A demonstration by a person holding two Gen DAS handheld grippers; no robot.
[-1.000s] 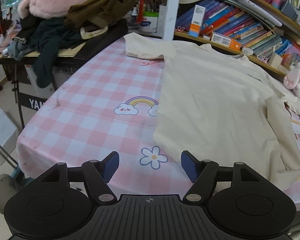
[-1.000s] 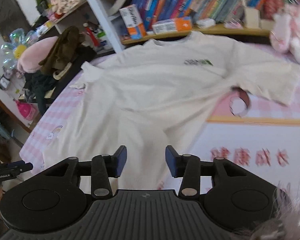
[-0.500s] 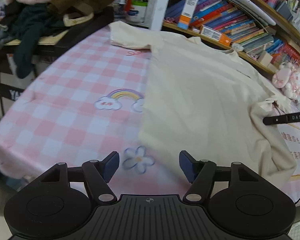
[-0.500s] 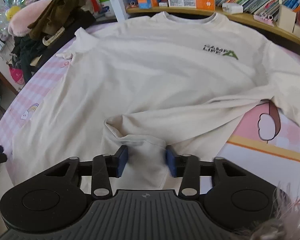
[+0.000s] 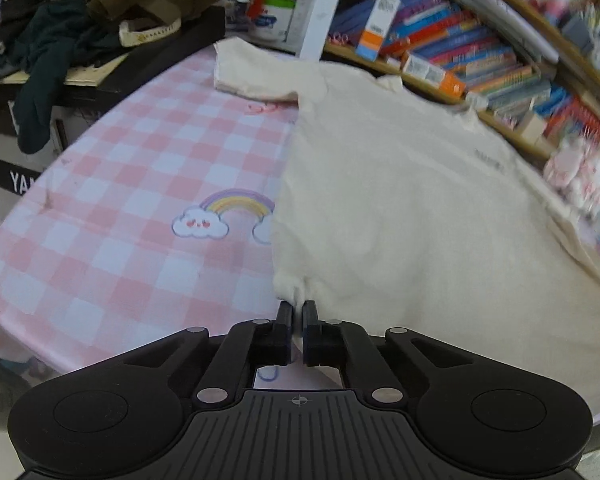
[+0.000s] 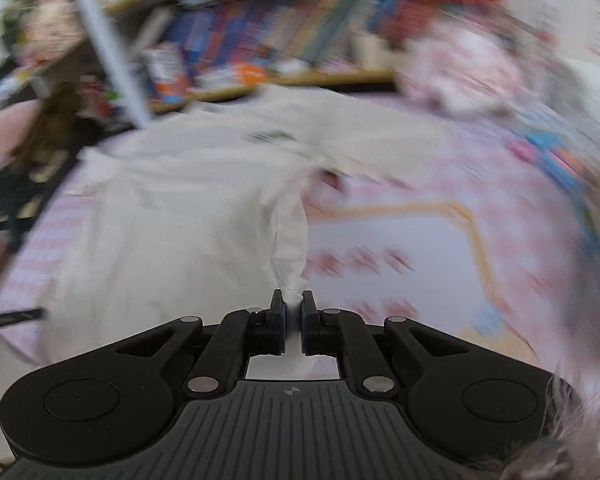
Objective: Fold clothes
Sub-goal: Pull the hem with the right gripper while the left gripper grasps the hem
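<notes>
A cream T-shirt [image 5: 400,208] lies spread on the pink checked tablecloth [image 5: 132,200], neck toward the bookshelf. My left gripper [image 5: 297,307] is shut on the shirt's near left hem corner, the cloth bunched between the jaws. In the right wrist view, which is blurred by motion, the same shirt [image 6: 172,208] shows with its small chest print. My right gripper [image 6: 292,300] is shut on the near right hem corner, and the cloth rises in a pulled-up ridge from the jaws.
A pile of dark, olive and pink clothes [image 5: 92,12] lies on a black stand at the far left. A bookshelf [image 5: 460,60] full of books runs along the back. A pink plush toy [image 5: 580,176] sits at the right. The table's near edge [image 5: 28,344] is close.
Both grippers were open and have closed on the shirt's near hem corners. The right gripper is moving fast, lifting its corner; the left moved in to the hem.
</notes>
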